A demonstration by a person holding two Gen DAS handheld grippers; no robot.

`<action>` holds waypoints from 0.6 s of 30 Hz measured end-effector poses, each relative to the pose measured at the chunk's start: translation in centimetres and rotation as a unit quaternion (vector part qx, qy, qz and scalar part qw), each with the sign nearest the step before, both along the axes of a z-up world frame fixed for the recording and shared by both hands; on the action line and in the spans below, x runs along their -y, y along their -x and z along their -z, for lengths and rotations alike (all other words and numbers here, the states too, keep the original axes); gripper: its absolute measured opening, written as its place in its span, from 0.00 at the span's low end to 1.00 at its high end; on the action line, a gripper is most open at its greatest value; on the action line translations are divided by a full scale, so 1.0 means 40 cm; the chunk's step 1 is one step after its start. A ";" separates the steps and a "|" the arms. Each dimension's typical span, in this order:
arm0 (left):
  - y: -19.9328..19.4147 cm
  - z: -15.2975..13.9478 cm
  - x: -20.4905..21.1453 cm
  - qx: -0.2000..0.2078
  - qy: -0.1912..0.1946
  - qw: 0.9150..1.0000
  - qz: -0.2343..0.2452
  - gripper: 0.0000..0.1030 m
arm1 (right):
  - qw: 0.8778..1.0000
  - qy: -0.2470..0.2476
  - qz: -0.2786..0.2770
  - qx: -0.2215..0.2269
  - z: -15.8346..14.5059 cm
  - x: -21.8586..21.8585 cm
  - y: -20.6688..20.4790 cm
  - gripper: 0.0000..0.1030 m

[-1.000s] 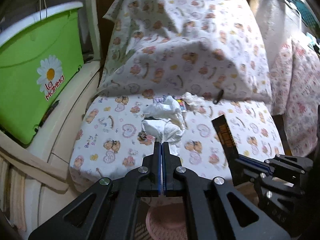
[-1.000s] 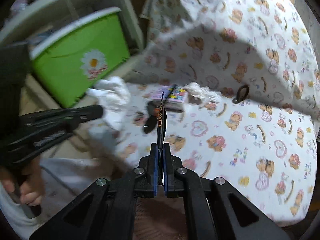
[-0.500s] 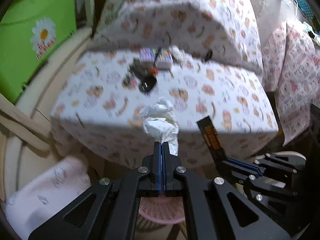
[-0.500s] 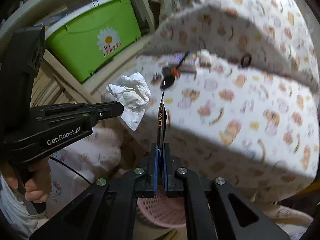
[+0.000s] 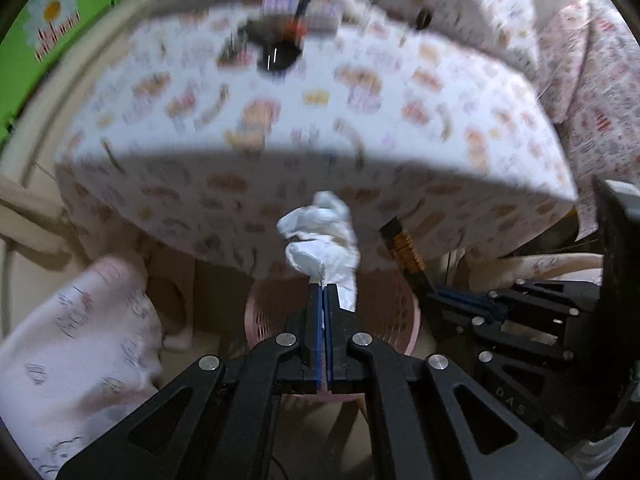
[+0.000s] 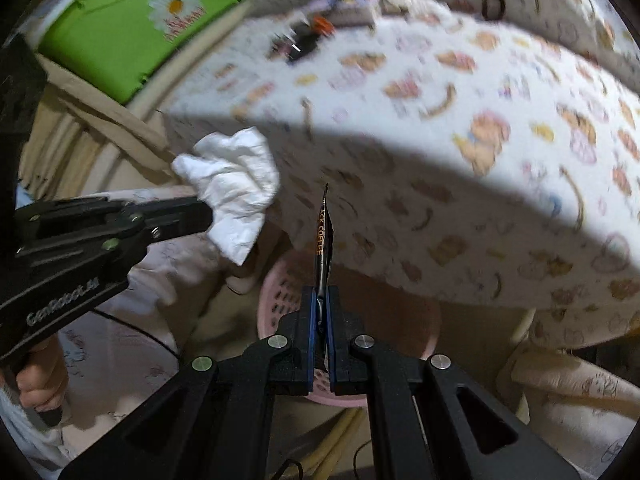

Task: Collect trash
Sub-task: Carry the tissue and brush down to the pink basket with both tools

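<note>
My left gripper (image 5: 324, 288) is shut on a crumpled white tissue (image 5: 324, 240), which hangs above a pink perforated basket (image 5: 276, 304) on the floor. In the right wrist view the same tissue (image 6: 232, 184) sticks out of the left gripper (image 6: 206, 212) at the left. My right gripper (image 6: 320, 290) is shut on a thin black coffee sachet (image 6: 324, 236), held edge-on over the pink basket (image 6: 280, 288). That sachet (image 5: 404, 248) also shows at the right of the left wrist view, pinched in the right gripper (image 5: 436, 292).
A bed with a bear-print sheet (image 5: 320, 112) fills the upper half, its edge just behind the basket. Dark small items and a booklet (image 5: 280, 40) lie at its far side. A green bin (image 6: 132, 28) stands at the upper left. A hand (image 6: 36, 392) grips the left handle.
Both grippers have come down off the bed and tipped downward with their trash. The bed's edge has risen in view, and the pink basket now lies right under the fingers.
</note>
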State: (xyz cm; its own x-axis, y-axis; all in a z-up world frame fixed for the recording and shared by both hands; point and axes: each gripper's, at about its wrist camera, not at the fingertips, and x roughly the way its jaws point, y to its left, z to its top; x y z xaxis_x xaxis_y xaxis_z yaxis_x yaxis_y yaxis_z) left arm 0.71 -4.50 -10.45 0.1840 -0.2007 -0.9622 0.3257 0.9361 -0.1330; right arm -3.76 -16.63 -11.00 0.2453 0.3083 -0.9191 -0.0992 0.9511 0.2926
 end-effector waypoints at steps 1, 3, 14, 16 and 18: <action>-0.003 0.024 0.004 -0.014 -0.007 1.000 0.002 0.00 | 1.000 0.003 0.004 -0.009 0.014 0.001 -0.002 0.05; -0.011 0.085 0.014 -0.041 -0.024 0.999 0.003 0.00 | 0.999 0.008 0.012 -0.031 0.051 0.001 -0.007 0.05; -0.023 0.294 0.036 -0.149 -0.073 0.986 -0.022 0.01 | 0.984 0.042 0.044 -0.167 0.282 0.003 -0.018 0.05; -0.024 0.301 0.036 -0.150 -0.076 0.985 -0.025 0.03 | 0.982 0.044 0.052 -0.179 0.305 0.003 -0.019 0.05; -0.023 0.296 0.036 -0.147 -0.082 0.985 -0.028 0.11 | 0.981 0.042 0.057 -0.183 0.317 0.008 -0.026 0.08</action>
State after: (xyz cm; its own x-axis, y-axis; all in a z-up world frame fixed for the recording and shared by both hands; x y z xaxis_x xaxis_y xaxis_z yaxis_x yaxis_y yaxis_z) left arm 1.65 -5.94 -22.30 -0.1009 -0.0350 -0.9943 0.2421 0.9685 -0.0586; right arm -2.71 -16.97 -23.67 -0.0781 0.2171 -0.9730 0.1057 0.9723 0.2085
